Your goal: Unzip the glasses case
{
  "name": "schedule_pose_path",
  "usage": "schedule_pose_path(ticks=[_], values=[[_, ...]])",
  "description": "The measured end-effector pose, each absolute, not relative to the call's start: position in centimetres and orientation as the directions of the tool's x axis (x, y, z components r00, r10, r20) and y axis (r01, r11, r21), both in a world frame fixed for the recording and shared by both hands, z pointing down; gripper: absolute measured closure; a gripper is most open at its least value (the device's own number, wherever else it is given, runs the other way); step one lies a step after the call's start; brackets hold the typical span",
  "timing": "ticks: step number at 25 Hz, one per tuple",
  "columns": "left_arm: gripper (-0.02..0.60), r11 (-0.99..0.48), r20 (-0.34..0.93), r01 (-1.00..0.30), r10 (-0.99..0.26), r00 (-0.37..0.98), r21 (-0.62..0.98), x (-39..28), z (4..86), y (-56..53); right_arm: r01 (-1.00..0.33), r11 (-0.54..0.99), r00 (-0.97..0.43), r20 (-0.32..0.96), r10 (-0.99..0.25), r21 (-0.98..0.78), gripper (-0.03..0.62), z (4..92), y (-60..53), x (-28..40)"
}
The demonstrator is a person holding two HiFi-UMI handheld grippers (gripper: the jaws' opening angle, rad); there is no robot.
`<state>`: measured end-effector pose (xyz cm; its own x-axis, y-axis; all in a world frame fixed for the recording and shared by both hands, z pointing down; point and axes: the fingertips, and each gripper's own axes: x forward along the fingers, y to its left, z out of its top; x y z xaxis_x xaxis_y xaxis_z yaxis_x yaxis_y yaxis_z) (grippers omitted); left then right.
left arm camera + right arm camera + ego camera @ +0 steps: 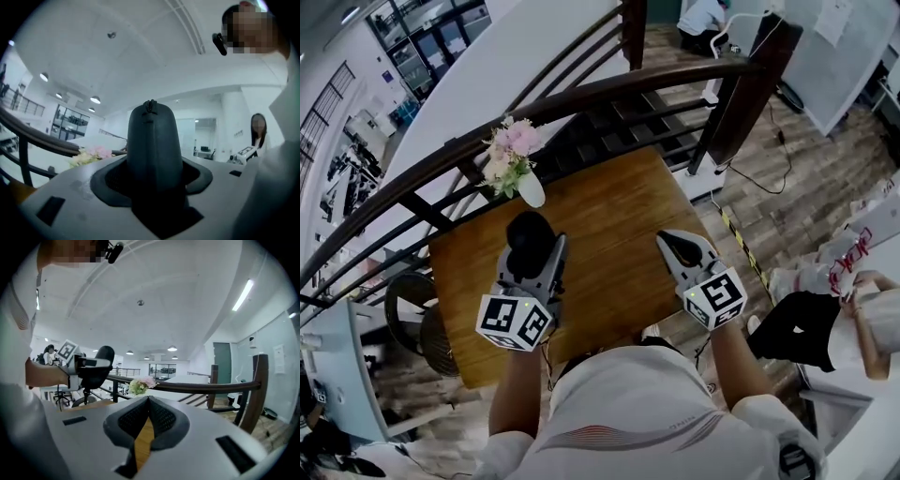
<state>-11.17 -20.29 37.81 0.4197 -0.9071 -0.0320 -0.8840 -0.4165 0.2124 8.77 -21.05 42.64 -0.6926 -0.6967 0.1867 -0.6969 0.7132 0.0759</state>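
Left gripper [542,262] is clamping the glasses case [154,140] by its lower end, jaws standing wide around the dark shell, so the case is sticking out ahead of the pads and hanging over the wooden table [619,216] without touching it. Right gripper [149,401] is hovering well apart on the other side with its jaws pressed together and nothing between them.

A small nub at the far tip of the case [150,104] is probably the zipper pull, though the left gripper view is too dim to be sure.

Several risks are showing:
- The shell is looking smooth and rounded, and only one end is being held. A tug on the pull could lever the case sideways or slide it out of the pads onto the table.
- The right jaws are needing to open before they can pinch so small a tab, and a loose pinch is likely to slip off.
- The left pads are squeezing the case and may be lying across the zip line, so the slider may bind or stop at them.
- The vase of flowers [517,164] is standing near the far edge, where a wide pulling sweep could knock it.
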Motion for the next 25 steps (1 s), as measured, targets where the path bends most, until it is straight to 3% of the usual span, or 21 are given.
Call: schedule_pose_path(ticks=[4,8,25], values=[[0.322,-0.273,0.046,-0.960,-0.960,0.276,0.064,-15.3,39.3,-18.8,-0.774,0.633,-0.624,0.150,-0.767,0.021,0.543,41.4,-22.8,11.2],[0.322,-0.153,0.091,-0.985,-0.983,0.160,0.076,-18.8,41.5,-17.1,-0.807,0.590,-0.585,0.136,-0.800,0.000,0.543,41.0,-23.5,12.2],[0.322,-0.177,0.087,-0.977,-0.978,0.187,0.116,-17.7,42.0,-17.4,-0.790,0.613,-0.604,0.148,-0.783,0.016,0.543,41.2,-23.5,10.9]])
